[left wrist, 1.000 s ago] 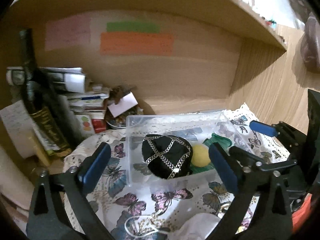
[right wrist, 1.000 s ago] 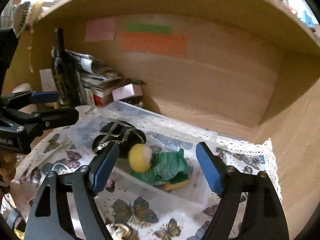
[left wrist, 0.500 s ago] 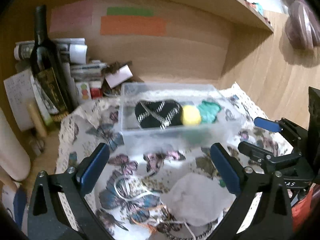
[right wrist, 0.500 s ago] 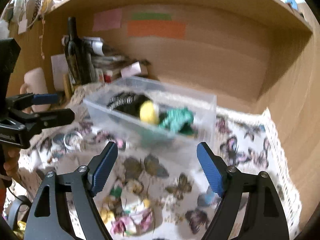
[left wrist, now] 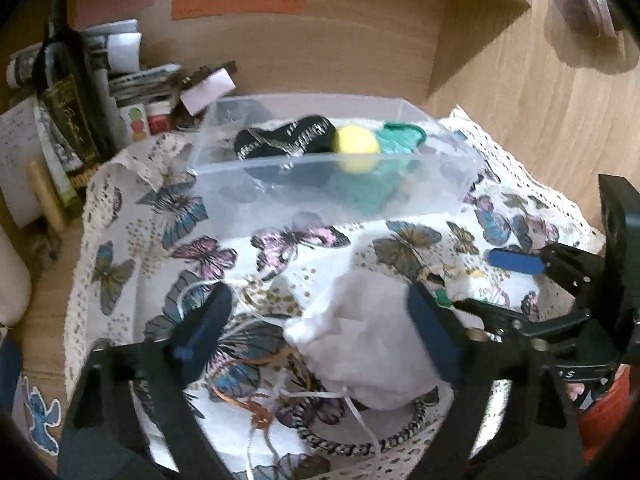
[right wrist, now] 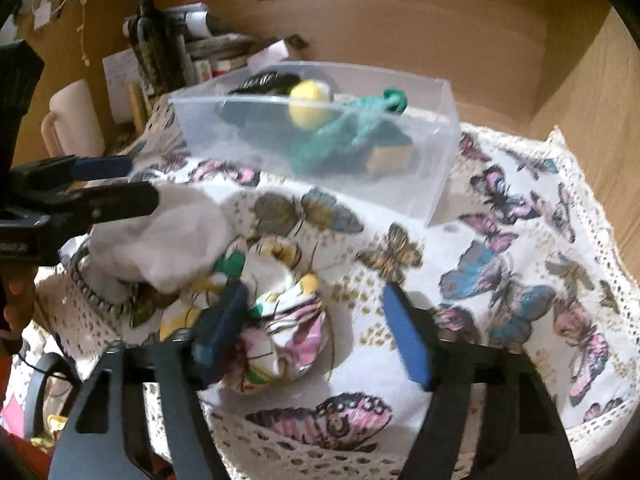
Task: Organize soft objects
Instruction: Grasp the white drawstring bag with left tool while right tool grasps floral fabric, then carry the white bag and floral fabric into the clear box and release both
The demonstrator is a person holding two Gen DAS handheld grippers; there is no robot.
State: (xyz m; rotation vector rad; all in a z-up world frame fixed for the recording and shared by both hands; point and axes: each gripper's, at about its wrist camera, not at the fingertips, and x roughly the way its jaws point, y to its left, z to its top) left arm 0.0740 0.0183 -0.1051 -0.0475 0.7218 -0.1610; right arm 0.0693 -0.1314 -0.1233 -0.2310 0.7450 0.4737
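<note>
A clear plastic box [left wrist: 332, 184] [right wrist: 436, 148] on the butterfly cloth holds a black chained pouch [left wrist: 280, 142], a yellow ball [left wrist: 356, 146] [right wrist: 308, 100] and a green knitted piece [left wrist: 400, 136] [right wrist: 352, 132]. A white cloth pouch [left wrist: 360, 352] [right wrist: 160, 236] lies in front of the box, between the fingers of my open left gripper [left wrist: 316, 332]. A floral scrunchie [right wrist: 276, 336] lies beside it, at the left finger of my open right gripper [right wrist: 316, 328]. Neither gripper holds anything.
A dark bottle [left wrist: 68, 84] [right wrist: 150, 40], stacked papers [left wrist: 132, 80] and a cream mug [right wrist: 76, 120] stand at the back left. A braided cord [left wrist: 360, 444] and thin strings [left wrist: 256, 360] lie on the cloth [right wrist: 500, 280]. Wooden shelf walls close the back and right.
Both grippers have pulled back from the box and dropped lower toward the near cloth. The white pouch now sits between my left fingers and the scrunchie is close under my right gripper.
</note>
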